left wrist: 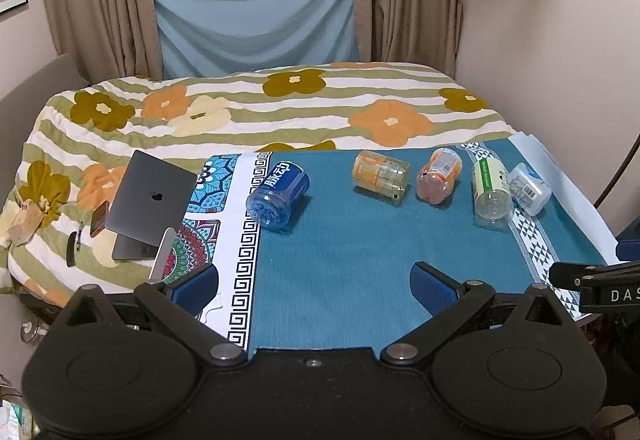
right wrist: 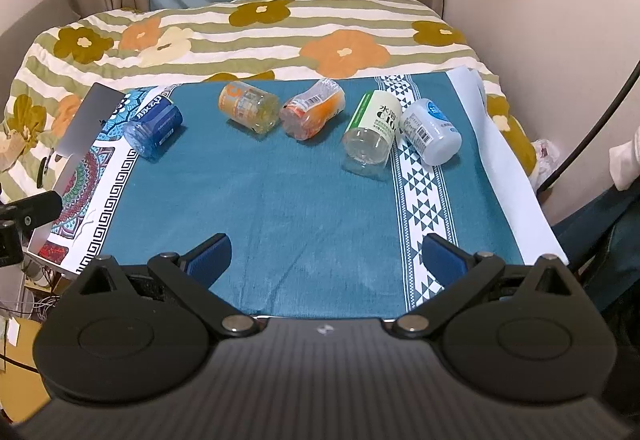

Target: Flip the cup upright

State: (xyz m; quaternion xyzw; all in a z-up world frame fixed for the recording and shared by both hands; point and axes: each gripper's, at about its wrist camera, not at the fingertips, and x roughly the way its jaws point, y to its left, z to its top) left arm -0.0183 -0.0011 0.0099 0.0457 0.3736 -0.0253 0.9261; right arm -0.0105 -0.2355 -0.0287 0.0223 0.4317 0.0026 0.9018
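Several cut-bottle cups lie on their sides across the far part of a teal cloth (left wrist: 340,248) (right wrist: 260,191): a blue cup (left wrist: 278,195) (right wrist: 154,127), a yellow-orange cup (left wrist: 382,177) (right wrist: 250,107), an orange cup (left wrist: 438,175) (right wrist: 312,113), a green-labelled clear cup (left wrist: 492,193) (right wrist: 372,131) and a white cup (left wrist: 528,187) (right wrist: 432,135). My left gripper (left wrist: 316,286) is open and empty over the near cloth. My right gripper (right wrist: 328,260) is open and empty, also near the front edge.
A grey laptop (left wrist: 154,195) and a phone (left wrist: 99,217) lie on the flowered bedspread (left wrist: 280,107) at the left. The right gripper's body (left wrist: 600,284) shows at the right edge of the left wrist view. A wall stands at the right.
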